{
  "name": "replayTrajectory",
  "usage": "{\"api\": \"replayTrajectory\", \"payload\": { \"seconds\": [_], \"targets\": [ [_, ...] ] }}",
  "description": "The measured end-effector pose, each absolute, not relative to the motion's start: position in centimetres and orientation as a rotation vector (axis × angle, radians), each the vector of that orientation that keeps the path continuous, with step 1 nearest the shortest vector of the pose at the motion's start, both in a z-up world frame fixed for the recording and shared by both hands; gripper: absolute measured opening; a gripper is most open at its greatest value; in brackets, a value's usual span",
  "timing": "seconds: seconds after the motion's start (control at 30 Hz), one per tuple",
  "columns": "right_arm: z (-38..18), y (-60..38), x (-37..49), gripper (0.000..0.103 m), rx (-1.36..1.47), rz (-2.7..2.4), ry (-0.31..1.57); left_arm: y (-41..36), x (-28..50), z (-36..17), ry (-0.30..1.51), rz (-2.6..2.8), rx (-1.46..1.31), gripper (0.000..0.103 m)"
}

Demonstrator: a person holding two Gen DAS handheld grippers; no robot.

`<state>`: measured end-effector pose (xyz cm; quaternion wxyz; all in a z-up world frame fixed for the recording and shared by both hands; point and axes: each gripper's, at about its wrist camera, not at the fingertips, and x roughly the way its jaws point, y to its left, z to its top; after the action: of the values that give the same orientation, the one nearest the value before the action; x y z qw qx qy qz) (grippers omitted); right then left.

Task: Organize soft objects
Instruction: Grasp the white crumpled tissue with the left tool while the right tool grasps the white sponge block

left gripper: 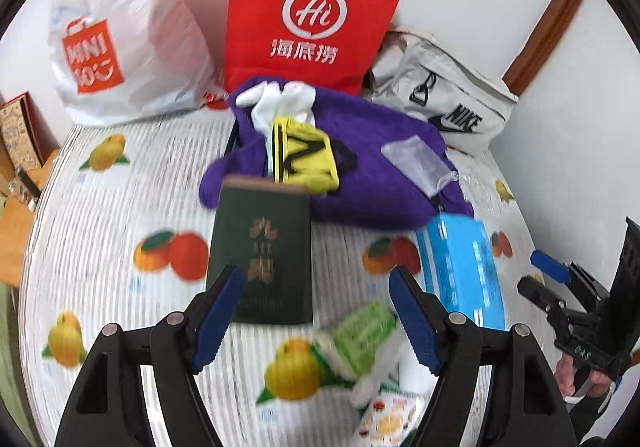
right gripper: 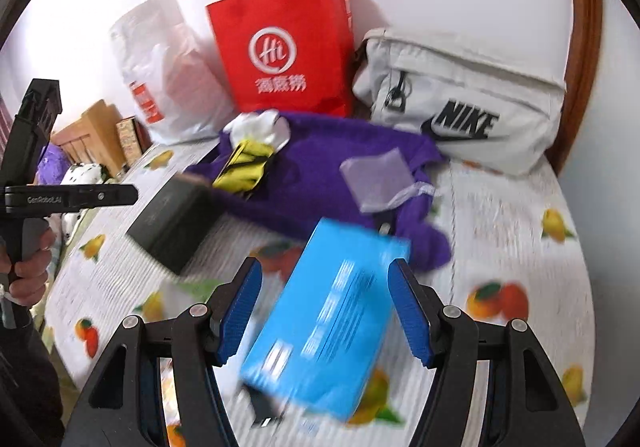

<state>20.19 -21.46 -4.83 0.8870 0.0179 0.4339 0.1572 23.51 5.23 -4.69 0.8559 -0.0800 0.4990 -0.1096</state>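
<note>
A purple knit garment (left gripper: pixel 360 171) lies on the fruit-print table, also in the right wrist view (right gripper: pixel 320 171). On it rest white socks (left gripper: pixel 280 99), a yellow-and-black sock (left gripper: pixel 308 157) and a clear pouch (left gripper: pixel 416 163). My left gripper (left gripper: pixel 316 311) is open, above a dark green book (left gripper: pixel 262 255) and a green packet (left gripper: pixel 364 335). My right gripper (right gripper: pixel 324 307) is open, its fingers either side of a blue box (right gripper: pixel 328 319) without touching it. The right gripper also shows at the edge of the left wrist view (left gripper: pixel 560 283).
A white Miniso plastic bag (left gripper: pixel 120 39), a red paper bag (left gripper: pixel 316 11) and a white Nike bag (left gripper: pixel 444 103) stand at the back against the wall. Wooden furniture (right gripper: pixel 92 135) and a spotted item (right gripper: pixel 84 173) lie beyond the table's left edge.
</note>
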Motion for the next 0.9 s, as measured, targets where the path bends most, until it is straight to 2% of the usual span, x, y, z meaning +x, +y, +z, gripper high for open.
{"api": "replayTrajectory", "payload": {
  "seconds": [0.37, 0.9],
  "targets": [
    [-9.0, -17.1, 13.4, 0.065, 0.086, 0.423, 0.984, 6.5, 17.4, -8.0, 1.086, -0.199, -0.197, 0.074],
    [-13.4, -13.1, 16.0, 0.066, 0.163, 0.367, 1.09, 8.3, 15.3, -11.2, 1.125, -0.231, -0.233, 0.074]
  ]
}}
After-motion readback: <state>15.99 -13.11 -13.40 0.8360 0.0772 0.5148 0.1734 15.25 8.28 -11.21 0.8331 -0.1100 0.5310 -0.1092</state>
